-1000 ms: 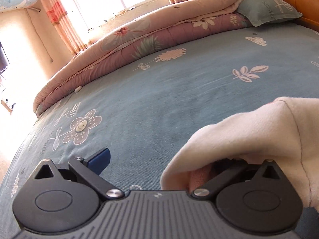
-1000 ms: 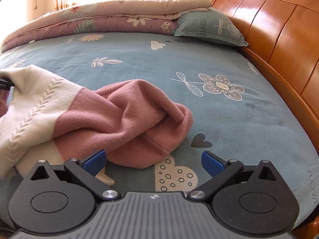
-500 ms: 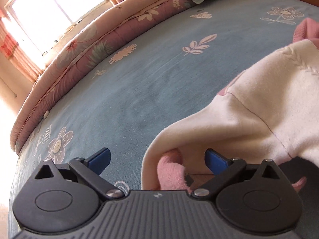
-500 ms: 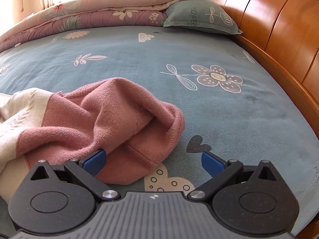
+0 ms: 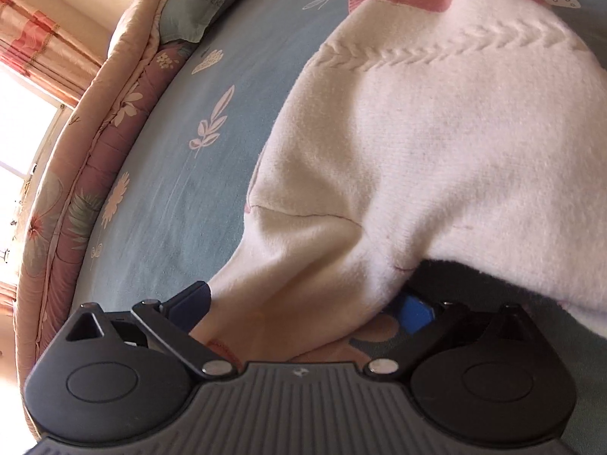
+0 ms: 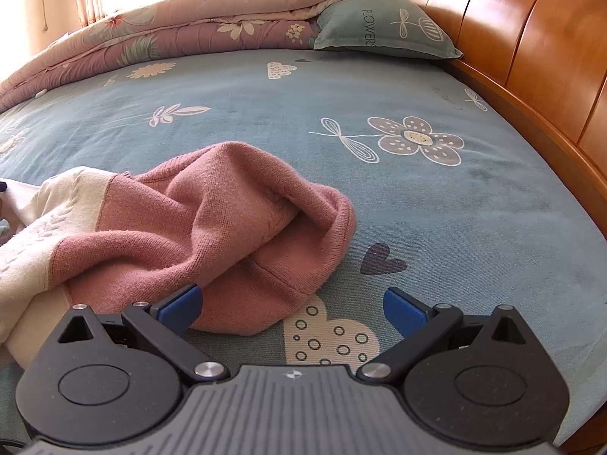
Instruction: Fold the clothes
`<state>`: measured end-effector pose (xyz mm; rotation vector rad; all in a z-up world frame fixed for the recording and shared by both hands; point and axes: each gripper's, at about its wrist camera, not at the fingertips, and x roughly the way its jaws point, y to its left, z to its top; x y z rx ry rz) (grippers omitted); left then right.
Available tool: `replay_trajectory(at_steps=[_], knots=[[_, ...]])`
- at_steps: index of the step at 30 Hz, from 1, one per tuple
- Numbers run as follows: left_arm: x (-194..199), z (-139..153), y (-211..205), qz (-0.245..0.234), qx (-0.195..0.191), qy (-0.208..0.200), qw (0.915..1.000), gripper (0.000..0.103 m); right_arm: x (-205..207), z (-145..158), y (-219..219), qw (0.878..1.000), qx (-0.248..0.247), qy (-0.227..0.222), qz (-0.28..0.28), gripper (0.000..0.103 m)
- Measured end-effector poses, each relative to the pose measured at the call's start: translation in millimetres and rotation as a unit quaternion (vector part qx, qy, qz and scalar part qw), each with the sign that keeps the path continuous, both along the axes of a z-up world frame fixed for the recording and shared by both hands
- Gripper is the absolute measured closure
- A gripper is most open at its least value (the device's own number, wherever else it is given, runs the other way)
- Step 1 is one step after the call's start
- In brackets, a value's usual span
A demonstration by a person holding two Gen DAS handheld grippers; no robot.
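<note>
sweater (image 6: pixel 197 227) | bunched on bed, cream end toward left gripper (image 5: pixel 299 305), fabric between its spread jaws | right gripper (image 6: pixel 292 307) wide open, pink end just ahead-left

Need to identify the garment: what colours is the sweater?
Pink and cream sweater; right wrist view shows it best.

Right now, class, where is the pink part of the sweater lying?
In the right wrist view the pink part lies bunched on the blue sheet, left of centre, just ahead of the open right hand-held gripper and left of the dark heart print.
</note>
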<state>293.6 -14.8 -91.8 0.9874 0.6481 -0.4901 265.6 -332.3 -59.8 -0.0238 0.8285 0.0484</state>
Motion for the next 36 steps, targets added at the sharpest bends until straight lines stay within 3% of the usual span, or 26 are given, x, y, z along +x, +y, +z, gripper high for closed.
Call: replay_trajectory(at_steps=[12, 17, 23, 25, 27, 36], knots=[[22, -6, 3, 0.049, -0.102, -0.057, 0.9919, 0.002, -5, -1, 0, 1.0, 0.014, -0.001, -0.002, 0.0], [24, 32, 28, 0.108, -0.208, -0.116, 0.9652, 0.002, -9, 1, 1, 1.0, -0.001, -0.009, 0.003, 0.0], [35, 25, 9, 0.073, -0.168, -0.063, 0.9811, 0.004, -9, -4, -2, 1.0, 0.017, -0.002, -0.011, 0.0], [44, 29, 14, 0.094, -0.207, -0.022, 0.9737, 0.007, -12, -3, -2, 1.0, 0.015, -0.004, -0.005, 0.0], [48, 36, 26, 0.123, -0.239, -0.013, 0.9631, 0.007, -15, -1, -2, 1.0, 0.011, -0.006, 0.0, 0.0], [43, 77, 79, 0.221, -0.285, -0.082, 0.9293, 0.008, -12, -3, -8, 1.0, 0.015, -0.01, -0.016, 0.0]])
